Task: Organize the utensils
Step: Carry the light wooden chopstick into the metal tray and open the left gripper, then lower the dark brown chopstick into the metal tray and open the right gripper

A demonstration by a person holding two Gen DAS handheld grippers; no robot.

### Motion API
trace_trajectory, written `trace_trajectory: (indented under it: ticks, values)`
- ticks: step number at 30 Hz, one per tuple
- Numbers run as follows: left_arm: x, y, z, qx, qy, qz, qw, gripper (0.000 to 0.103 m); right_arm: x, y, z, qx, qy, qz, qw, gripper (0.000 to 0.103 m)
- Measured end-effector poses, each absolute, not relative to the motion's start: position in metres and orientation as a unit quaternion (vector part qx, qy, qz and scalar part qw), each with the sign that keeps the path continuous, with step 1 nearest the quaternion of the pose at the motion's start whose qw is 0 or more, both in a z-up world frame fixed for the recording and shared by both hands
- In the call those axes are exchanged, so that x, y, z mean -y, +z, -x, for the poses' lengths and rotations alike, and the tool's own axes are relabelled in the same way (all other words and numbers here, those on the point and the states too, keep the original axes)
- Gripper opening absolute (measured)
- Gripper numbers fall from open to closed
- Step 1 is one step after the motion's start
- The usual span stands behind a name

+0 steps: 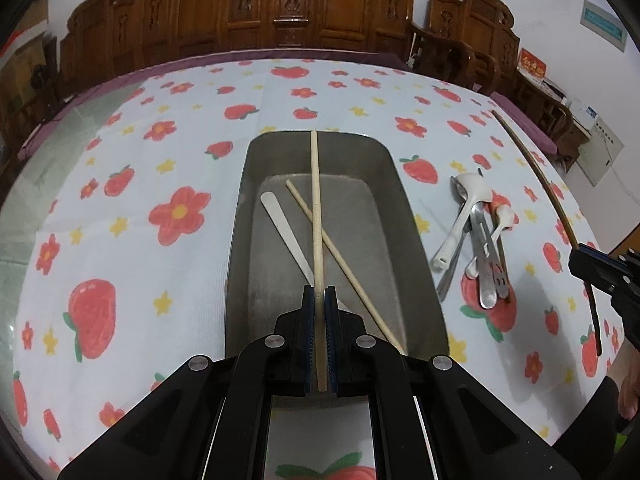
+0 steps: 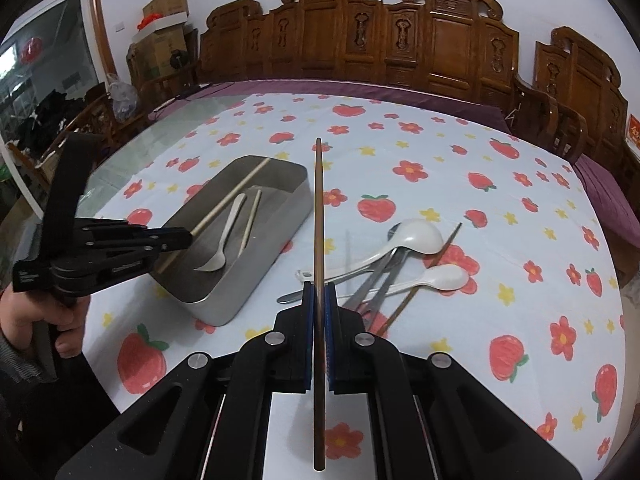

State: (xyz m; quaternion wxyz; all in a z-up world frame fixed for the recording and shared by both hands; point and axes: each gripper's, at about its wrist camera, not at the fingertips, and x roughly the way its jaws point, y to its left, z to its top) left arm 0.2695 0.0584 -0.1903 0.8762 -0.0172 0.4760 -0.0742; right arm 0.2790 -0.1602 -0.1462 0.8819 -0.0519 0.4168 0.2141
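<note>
The left claw [image 1: 319, 294] is gripping a pale wooden chopstick [image 1: 315, 208] between its closed blue pads, holding it lengthwise above the metal tray [image 1: 404, 200]. Inside the tray, a second pale chopstick [image 1: 340, 256] is lying diagonally beside a white spoon [image 1: 284, 232]. The right claw [image 2: 319, 290] is closing on a dark brown chopstick [image 2: 319, 208], which is projecting forward over the counter [image 2: 520, 248] and its strawberry-print cloth [image 2: 440, 152]. To the right of the tray, loose utensils are lying in a heap on the cloth: two white ceramic spoons [image 2: 416, 236], several metal spoons [image 2: 376, 280] and another dark chopstick [image 2: 440, 256]. Carved wooden chairs [image 2: 400, 32] are standing along the far edge.
</note>
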Motion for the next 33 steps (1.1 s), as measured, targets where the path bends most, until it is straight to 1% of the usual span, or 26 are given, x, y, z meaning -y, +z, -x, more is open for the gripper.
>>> trace_trajectory:
  ticks: [8, 11, 26, 27, 28, 29, 30, 33]
  values:
    - [-0.058, -0.199, -0.275, -0.478, -0.071, 0.007, 0.875, 0.005, 0.147, -0.146, -0.283, -0.419, 0.223, 0.062, 0.878, 0.006]
    - [-0.061, -0.201, -0.276, -0.477, -0.070, 0.018, 0.876, 0.005, 0.142, -0.147, -0.285, -0.420, 0.224, 0.067, 0.877, 0.006]
    - [-0.082, -0.183, -0.266, -0.416, -0.047, 0.024, 0.908, 0.005, 0.107, -0.163, -0.301, -0.434, 0.245, 0.076, 0.864, 0.006]
    - [-0.084, -0.181, -0.266, -0.414, -0.045, 0.022, 0.909, 0.007, 0.103, -0.163, -0.302, -0.434, 0.249, 0.076, 0.863, 0.006]
    - [-0.085, -0.179, -0.264, -0.410, -0.043, 0.020, 0.911, 0.015, 0.100, -0.163, -0.302, -0.434, 0.251, 0.075, 0.862, 0.006]
    - [-0.087, -0.176, -0.263, -0.405, -0.040, 0.016, 0.913, 0.019, 0.097, -0.163, -0.303, -0.433, 0.253, 0.074, 0.862, 0.006]
    - [-0.089, -0.174, -0.261, -0.400, -0.037, 0.013, 0.916, 0.026, 0.094, -0.163, -0.305, -0.433, 0.255, 0.072, 0.861, 0.006]
    - [-0.098, -0.167, -0.258, -0.390, -0.034, 0.013, 0.920, 0.030, 0.084, -0.165, -0.308, -0.435, 0.260, 0.069, 0.859, 0.006]
